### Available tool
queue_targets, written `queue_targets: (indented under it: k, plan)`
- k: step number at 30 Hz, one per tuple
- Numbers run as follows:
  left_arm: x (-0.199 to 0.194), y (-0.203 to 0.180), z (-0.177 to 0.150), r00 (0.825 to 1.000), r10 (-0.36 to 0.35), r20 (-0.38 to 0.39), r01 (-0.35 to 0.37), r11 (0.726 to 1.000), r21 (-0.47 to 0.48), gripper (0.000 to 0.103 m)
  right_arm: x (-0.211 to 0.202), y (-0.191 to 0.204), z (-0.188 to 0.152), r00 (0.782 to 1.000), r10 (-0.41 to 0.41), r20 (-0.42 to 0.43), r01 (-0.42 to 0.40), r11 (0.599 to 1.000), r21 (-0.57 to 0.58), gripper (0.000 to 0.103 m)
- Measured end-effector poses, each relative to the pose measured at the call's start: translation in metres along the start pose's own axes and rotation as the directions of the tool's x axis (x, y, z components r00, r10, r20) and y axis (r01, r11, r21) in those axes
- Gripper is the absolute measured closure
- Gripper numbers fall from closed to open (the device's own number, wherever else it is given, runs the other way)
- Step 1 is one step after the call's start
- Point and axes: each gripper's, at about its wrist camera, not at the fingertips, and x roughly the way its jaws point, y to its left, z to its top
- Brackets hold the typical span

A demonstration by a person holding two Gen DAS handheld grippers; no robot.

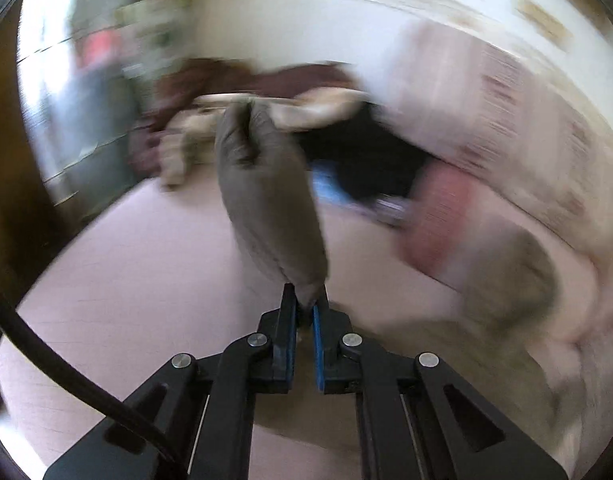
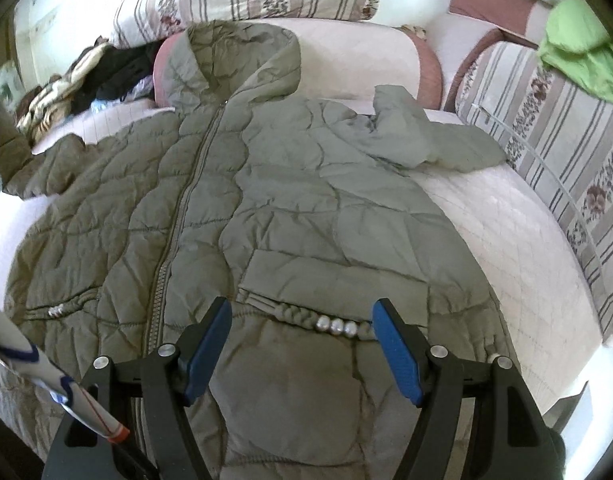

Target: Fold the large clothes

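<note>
Lying spread face up over the bed (image 2: 506, 220), zip closed, filling the space ahead of and under the right fingers: a big olive padded jacket (image 2: 266, 200), hood (image 2: 234, 56) propped against the pink bolster (image 2: 366, 56) at the far end. Trailing crumpled off to the right beyond the fingertips, one sleeve (image 2: 426, 140). Being lifted clear of the bed by its cuff, stretched straight out ahead of the left fingers, the other sleeve (image 1: 266, 192). Heavily blurred around it, so hard to make out much else there.

Pinching that cuff tightly, the left gripper (image 1: 305, 306), blue pads nearly meeting on the fabric. Hovering wide apart and holding nothing, the right gripper (image 2: 302, 344), just above the pocket with the small silver beads (image 2: 337, 326) between its fingertips.

Probably folding the first sleeve in across the chest. Calling next for carrying the cuff over the zip (image 2: 190, 200), laying it flat, letting go, then reaching the right fingers for the far sleeve.
</note>
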Motion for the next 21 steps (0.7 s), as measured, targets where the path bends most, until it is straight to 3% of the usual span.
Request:
queue_targets:
  k: [2,5,8,10,11,14,15,17,19,21]
  plan:
    - [-0.002,-0.058,-0.018,0.995,-0.100,-0.032,0.101,0.993,0.061,0.096,-0.003,-0.010,-0.003,1.000,0.015,0.005,-0.015,1.000,0.028,0.026]
    - [0.007,-0.145,-0.056,0.961,-0.246,-0.128,0.261,0.958,0.121,0.096,-0.006,-0.027,-0.005,1.000,0.020,0.008,-0.020,0.998,0.067,0.026]
    - [0.019,-0.224,-0.103,0.921,-0.320,-0.221,0.360,0.916,0.176,0.095,-0.008,-0.050,-0.006,1.000,0.016,0.006,-0.016,0.993,0.118,0.026]
    - [0.032,-0.268,-0.136,0.891,-0.344,-0.298,0.411,0.888,0.206,0.089,-0.008,-0.064,-0.008,1.000,0.005,0.004,-0.006,0.989,0.145,0.026]
    - [0.033,-0.282,-0.150,0.884,-0.336,-0.325,0.415,0.883,0.218,0.082,-0.008,-0.071,-0.008,1.000,0.000,0.000,0.000,0.987,0.160,0.026]
    - [0.041,-0.301,-0.176,0.863,-0.319,-0.392,0.427,0.875,0.228,0.071,-0.004,-0.097,-0.011,1.000,-0.001,-0.027,0.007,0.976,0.217,0.026]
    - [0.039,-0.300,-0.181,0.857,-0.320,-0.405,0.433,0.873,0.226,0.060,-0.003,-0.103,-0.011,0.999,0.002,-0.034,0.006,0.973,0.232,0.026]
    - [0.022,-0.287,-0.191,0.845,-0.345,-0.409,0.455,0.865,0.211,0.050,0.000,-0.116,-0.012,0.999,0.017,-0.042,-0.005,0.964,0.267,0.025]
    - [0.004,-0.266,-0.196,0.859,-0.329,-0.393,0.439,0.867,0.235,0.046,0.002,-0.121,-0.008,0.998,0.035,-0.044,-0.022,0.961,0.275,0.025]
    - [-0.013,-0.245,-0.202,0.892,-0.280,-0.354,0.386,0.880,0.277,0.041,0.006,-0.124,0.001,0.997,0.067,-0.044,-0.052,0.959,0.277,0.025]
